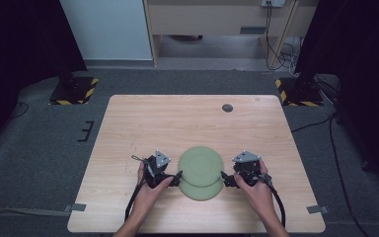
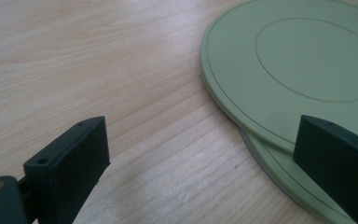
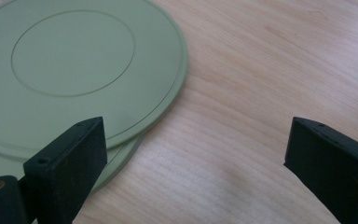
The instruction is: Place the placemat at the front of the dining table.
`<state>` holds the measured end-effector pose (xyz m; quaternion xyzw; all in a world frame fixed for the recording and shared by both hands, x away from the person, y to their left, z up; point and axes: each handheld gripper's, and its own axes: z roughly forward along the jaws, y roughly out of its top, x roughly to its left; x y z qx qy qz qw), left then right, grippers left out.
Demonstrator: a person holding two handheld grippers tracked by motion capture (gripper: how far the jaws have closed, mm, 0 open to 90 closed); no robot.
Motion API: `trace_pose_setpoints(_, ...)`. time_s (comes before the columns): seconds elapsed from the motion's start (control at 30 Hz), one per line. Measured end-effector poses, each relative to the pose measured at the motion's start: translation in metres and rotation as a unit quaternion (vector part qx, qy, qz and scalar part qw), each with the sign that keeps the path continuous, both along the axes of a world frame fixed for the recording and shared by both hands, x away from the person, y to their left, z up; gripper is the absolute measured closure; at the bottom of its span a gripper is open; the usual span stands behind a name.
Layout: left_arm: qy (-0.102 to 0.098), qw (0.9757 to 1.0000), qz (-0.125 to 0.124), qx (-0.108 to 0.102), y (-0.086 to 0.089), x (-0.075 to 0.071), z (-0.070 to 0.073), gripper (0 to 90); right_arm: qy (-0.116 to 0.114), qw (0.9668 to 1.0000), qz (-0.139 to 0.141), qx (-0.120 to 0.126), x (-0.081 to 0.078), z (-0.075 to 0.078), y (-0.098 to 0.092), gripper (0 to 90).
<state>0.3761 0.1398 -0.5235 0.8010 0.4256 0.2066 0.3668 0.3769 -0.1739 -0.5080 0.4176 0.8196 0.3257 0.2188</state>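
Note:
Two flat green plates lie stacked and offset near the table's front middle. The upper plate (image 1: 201,164) (image 2: 298,60) (image 3: 74,70) covers most of the lower plate (image 1: 202,191) (image 2: 284,191) (image 3: 123,156). My left gripper (image 1: 176,177) (image 2: 200,140) rests on the table at the plates' left edge, open, with one jaw over the rims and nothing between its fingers. At the plates' right edge my right gripper (image 1: 225,177) (image 3: 196,140) mirrors it, also open and holding nothing.
The wooden table (image 1: 177,123) has a dark round cap (image 1: 227,107) at the back right and grey tape (image 1: 78,207) at its front corners. Black stands on hazard-striped bases (image 1: 74,91) sit on the floor beyond both back corners.

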Motion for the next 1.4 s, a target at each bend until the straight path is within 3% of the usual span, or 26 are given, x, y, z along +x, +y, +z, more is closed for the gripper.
trace_pose_setpoints(0.23, 0.003, 0.9997, -0.023, 0.009, 0.001, 0.008, 0.011, 2.4, 0.039, 0.9986, 0.034, -0.005, 0.024, 0.023, 0.006, 8.9)
trace_pose_setpoints(0.33, 0.001, 0.9997, -0.024, 0.002, 0.003, 0.009, 0.015, 2.5, 0.044, 0.9982, 0.042, -0.004, 0.03, 0.029, 0.008, 9.2)
trace_pose_setpoints(0.43, 0.004, 0.9997, -0.023, -0.001, 0.004, 0.009, 0.014, 2.5, 0.056, 0.9969, 0.054, -0.006, 0.045, 0.042, 0.016, 9.1)
trace_pose_setpoints(0.57, 0.004, 0.9996, -0.026, -0.002, 0.005, 0.008, 0.011, 2.5, 0.065, 0.9961, 0.06, -0.006, 0.055, 0.046, 0.022, 8.8)
trace_pose_setpoints(0.73, 0.002, 0.9995, -0.032, -0.002, 0.006, 0.006, 0.012, 2.5, 0.083, 0.9948, 0.059, 0.0, 0.074, 0.05, 0.03, 10.3)
trace_pose_setpoints(1.07, 0.005, 0.9995, -0.03, 0.002, 0.007, 0.005, 0.012, 2.5, 0.099, 0.9931, 0.063, -0.004, 0.089, 0.044, 0.04, 19.5)
trace_pose_setpoints(1.13, 0.006, 0.9995, -0.029, 0.002, 0.006, 0.005, 0.011, 2.6, 0.105, 0.9924, 0.063, 0.004, 0.096, 0.042, 0.042, 23.8)
trace_pose_setpoints(1.4, 0.008, 0.9992, -0.037, 0.011, 0.0, 0.003, 0.009, 2.5, 0.127, 0.9895, 0.065, 0.021, 0.107, 0.034, 0.042, 24.8)
